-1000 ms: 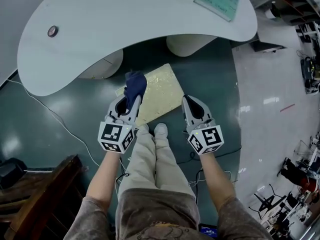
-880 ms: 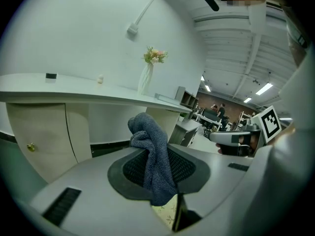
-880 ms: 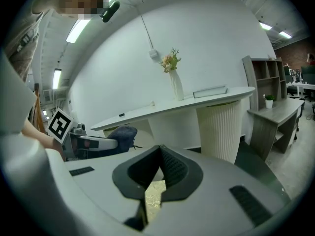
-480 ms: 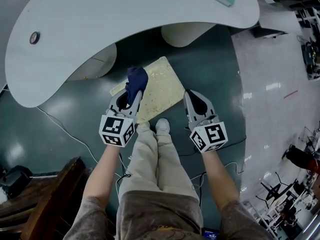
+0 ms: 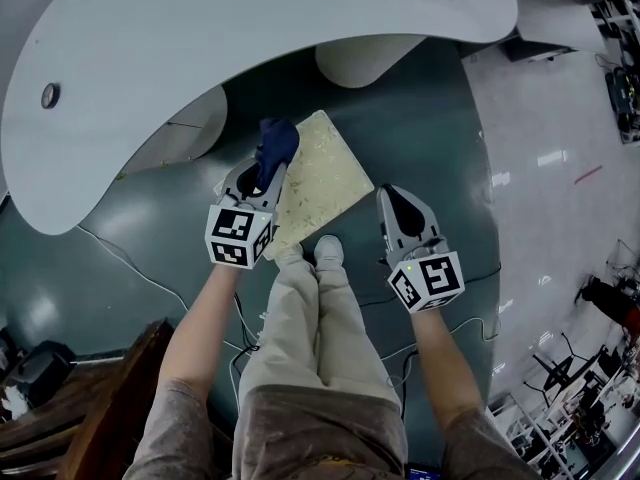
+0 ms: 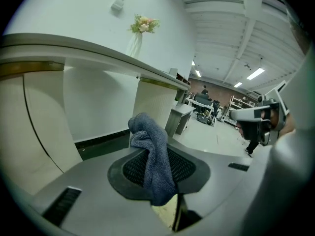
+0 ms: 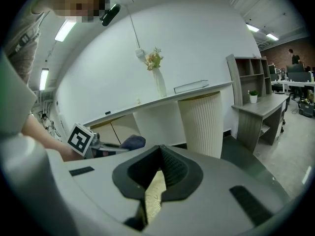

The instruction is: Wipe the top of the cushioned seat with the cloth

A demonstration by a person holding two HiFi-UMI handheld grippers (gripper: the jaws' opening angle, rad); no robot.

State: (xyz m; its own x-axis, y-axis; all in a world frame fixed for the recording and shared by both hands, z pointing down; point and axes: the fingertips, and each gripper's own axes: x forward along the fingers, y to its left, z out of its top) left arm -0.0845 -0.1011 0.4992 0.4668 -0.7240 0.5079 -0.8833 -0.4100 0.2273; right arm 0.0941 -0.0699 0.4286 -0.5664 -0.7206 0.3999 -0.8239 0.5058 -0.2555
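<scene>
A square cushioned seat (image 5: 315, 180) with a speckled cream top stands on the dark floor in front of my feet. My left gripper (image 5: 262, 173) is shut on a dark blue cloth (image 5: 274, 145), which bunches out past its tips above the seat's left part. In the left gripper view the cloth (image 6: 152, 161) hangs between the closed jaws, with a sliver of the seat (image 6: 165, 216) below. My right gripper (image 5: 392, 200) is shut with nothing in it, just off the seat's right edge. The right gripper view shows the seat (image 7: 153, 195) through the jaw gap.
A curved white counter (image 5: 200, 58) arches over the far side of the seat, on two pale ribbed pedestals (image 5: 365, 63). A cable (image 5: 130, 268) trails across the floor at the left. A dark wooden piece (image 5: 110, 408) stands at the lower left. Glossy pale floor (image 5: 560, 168) lies to the right.
Both grippers and the cloth have shifted slightly forward toward the counter as the view moved; the cloth stays clamped in the left gripper over the seat.
</scene>
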